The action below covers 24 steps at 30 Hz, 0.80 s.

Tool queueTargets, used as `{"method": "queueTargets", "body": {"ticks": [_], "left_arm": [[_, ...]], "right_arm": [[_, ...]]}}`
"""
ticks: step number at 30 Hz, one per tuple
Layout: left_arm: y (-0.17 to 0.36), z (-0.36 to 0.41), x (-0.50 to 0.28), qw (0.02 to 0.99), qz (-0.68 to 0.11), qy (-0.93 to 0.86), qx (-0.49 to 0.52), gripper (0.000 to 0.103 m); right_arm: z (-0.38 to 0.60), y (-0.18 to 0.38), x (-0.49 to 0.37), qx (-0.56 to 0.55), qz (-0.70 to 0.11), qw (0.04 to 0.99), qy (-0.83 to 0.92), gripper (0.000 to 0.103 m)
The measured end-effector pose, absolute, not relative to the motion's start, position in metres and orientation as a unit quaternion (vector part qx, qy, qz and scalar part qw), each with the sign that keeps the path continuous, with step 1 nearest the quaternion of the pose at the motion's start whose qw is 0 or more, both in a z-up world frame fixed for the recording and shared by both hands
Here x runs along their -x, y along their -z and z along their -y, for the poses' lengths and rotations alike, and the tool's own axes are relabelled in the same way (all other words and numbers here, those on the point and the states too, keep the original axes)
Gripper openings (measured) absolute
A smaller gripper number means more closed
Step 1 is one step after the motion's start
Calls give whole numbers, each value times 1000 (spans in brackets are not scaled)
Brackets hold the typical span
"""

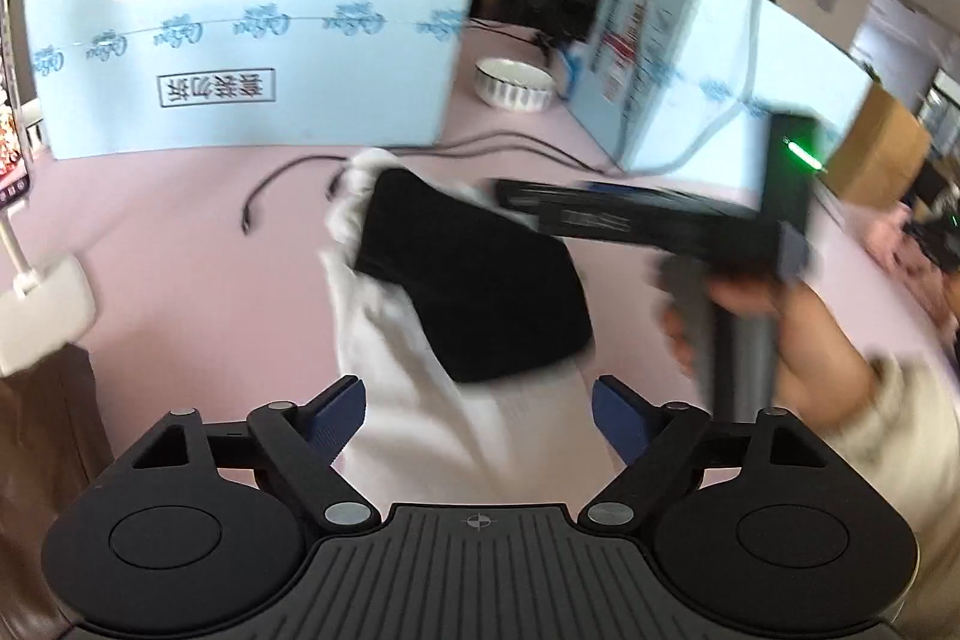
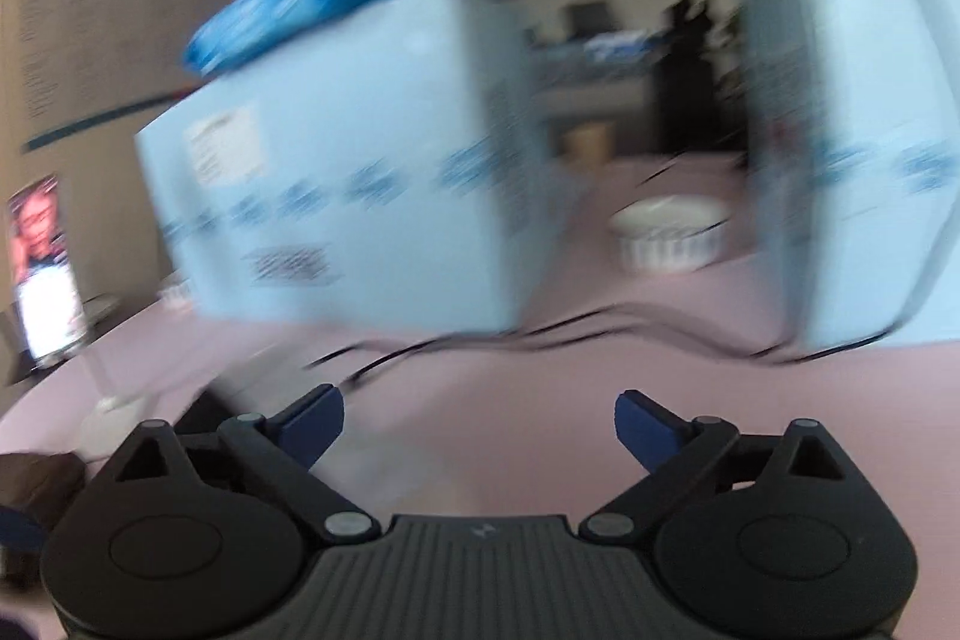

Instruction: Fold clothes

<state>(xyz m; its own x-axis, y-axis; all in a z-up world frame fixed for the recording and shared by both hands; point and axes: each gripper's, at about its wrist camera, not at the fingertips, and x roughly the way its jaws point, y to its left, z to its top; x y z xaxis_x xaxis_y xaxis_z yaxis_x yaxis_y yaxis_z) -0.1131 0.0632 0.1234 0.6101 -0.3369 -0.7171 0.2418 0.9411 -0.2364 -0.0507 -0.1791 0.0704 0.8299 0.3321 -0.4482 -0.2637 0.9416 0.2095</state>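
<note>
The black-and-white garment (image 1: pixel 456 292) lies on the pink table (image 1: pixel 180 280), in front of the large pale-blue carton (image 1: pixel 258 28) and a little to its right, with a black cable (image 1: pixel 288 178) running between the two. It is bunched, a dark panel on top of white cloth, which suggests a partly made fold, though blur hides the edges. Its long axis runs from the carton's lower right corner toward the left gripper (image 1: pixel 478 415): the narrow crumpled end points at the carton and the white cloth trails between the left gripper's blue pads.

The left gripper's jaws stand wide with the white cloth lying between them, pads clear of it on both sides, so the cloth is loose, not gripped. That placement looks like a release or a fresh approach; I cannot tell which.

The right gripper (image 2: pixel 480 427) also has its jaws spread wide with only bare table between them. In the left wrist view its dark body reaches across the garment's far end, on the side away from the carton, held in a hand (image 1: pixel 738 298) in a cream sleeve, probably positioned to take the next edge.
</note>
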Motion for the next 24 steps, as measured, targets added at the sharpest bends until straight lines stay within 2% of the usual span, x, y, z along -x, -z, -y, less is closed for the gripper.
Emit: {"method": "queueTargets", "body": {"ticks": [3, 7, 10, 13, 16, 17, 18, 19, 20, 21, 24], "left_arm": [[-111, -59, 86, 880, -440, 166, 65, 85], [-81, -48, 58, 856, -490, 154, 67, 85], [-61, -44, 40, 837, -516, 145, 105, 84], [-56, -39, 27, 839, -508, 140, 135, 80], [-59, -33, 23, 852, -489, 126, 137, 55], [-61, -33, 22, 857, -482, 124, 134, 38], [-63, -34, 21, 863, -468, 128, 136, 25], [-65, -36, 20, 865, -463, 132, 141, 22], [-66, -39, 19, 866, -458, 137, 147, 17], [-71, -43, 21, 866, -452, 143, 161, 15], [-88, -55, 25, 872, -426, 159, 182, 15]], "right_arm": [[208, -72, 63, -101, -287, 937, -171, 99], [235, -50, 90, -161, -384, 872, -258, 99], [220, -33, 111, -153, -413, 845, -305, 99], [187, -26, 128, -116, -411, 838, -340, 99], [147, -18, 137, -79, -391, 847, -351, 99], [135, -15, 142, -51, -371, 859, -350, 91], [122, -14, 147, -22, -350, 869, -348, 64], [113, -13, 151, 13, -334, 883, -330, 47], [109, -13, 153, 28, -326, 890, -318, 12], [107, -14, 154, 40, -319, 895, -308, 7], [121, -27, 157, 72, -289, 915, -273, 6]]}}
